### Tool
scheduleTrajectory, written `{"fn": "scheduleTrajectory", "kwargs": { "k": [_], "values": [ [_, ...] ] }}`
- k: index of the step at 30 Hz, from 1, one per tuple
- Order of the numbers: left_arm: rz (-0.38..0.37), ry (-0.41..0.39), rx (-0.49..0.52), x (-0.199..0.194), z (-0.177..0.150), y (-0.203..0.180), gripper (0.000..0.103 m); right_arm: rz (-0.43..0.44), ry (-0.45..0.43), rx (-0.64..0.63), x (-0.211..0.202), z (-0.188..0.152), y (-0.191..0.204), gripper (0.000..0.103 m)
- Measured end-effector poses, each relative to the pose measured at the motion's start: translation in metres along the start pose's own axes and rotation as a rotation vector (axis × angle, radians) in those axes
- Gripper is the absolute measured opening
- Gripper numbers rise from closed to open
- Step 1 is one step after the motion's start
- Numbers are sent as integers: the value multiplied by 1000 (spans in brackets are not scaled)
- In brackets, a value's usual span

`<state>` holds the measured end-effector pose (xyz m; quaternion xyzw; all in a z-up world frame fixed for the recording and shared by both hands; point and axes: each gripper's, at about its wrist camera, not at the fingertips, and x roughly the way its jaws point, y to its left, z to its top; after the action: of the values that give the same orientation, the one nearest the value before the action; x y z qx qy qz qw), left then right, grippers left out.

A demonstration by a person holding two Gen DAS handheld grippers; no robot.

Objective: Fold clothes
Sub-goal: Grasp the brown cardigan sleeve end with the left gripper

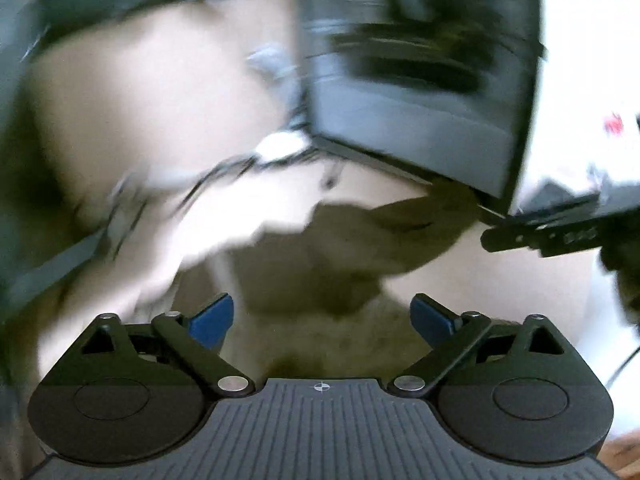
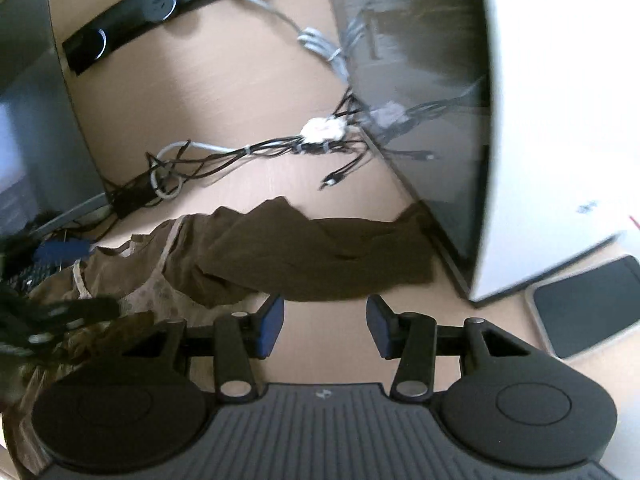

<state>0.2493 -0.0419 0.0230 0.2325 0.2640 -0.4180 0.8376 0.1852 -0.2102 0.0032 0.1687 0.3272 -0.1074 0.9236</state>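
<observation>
Both grippers' jaws parted, empty (left (image 1: 322, 320) wider, right (image 2: 326, 328)), brown garment (image 2: 304, 256) just beyond.

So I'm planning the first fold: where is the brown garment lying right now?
In the right wrist view the brown garment lies on the wooden desk, just beyond the fingers, below the cable tangle.
</observation>
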Motion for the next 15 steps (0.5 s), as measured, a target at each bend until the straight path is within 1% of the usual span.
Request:
{"fn": "scheduleTrajectory", "kwargs": {
  "k": [1, 2, 3, 5, 6, 9, 12, 15],
  "values": [
    [-22, 5, 64, 11, 7, -7, 73, -7, -3, 10, -4, -3, -5, 49],
    [-43, 9, 129, 22, 13, -15, 70, -16, 2, 22, -6, -7, -9, 50],
    [-65, 15, 174, 32, 19, -21, 69, -25, 8, 36, -8, -12, -13, 50],
    [-111, 30, 220, 52, 28, -28, 71, -45, 26, 68, -10, -22, -22, 50],
    [-137, 36, 229, 59, 31, -31, 74, -57, 33, 88, -11, -27, -26, 50],
    [-205, 58, 248, 84, 41, -40, 74, -92, 46, 143, -14, -39, -38, 51],
    [-228, 96, 227, 109, 53, -46, 72, -115, 43, 183, -17, -47, -46, 53],
    [-264, 111, 203, 127, 65, -53, 72, -123, 43, 214, -19, -51, -51, 54]
  ]
}}
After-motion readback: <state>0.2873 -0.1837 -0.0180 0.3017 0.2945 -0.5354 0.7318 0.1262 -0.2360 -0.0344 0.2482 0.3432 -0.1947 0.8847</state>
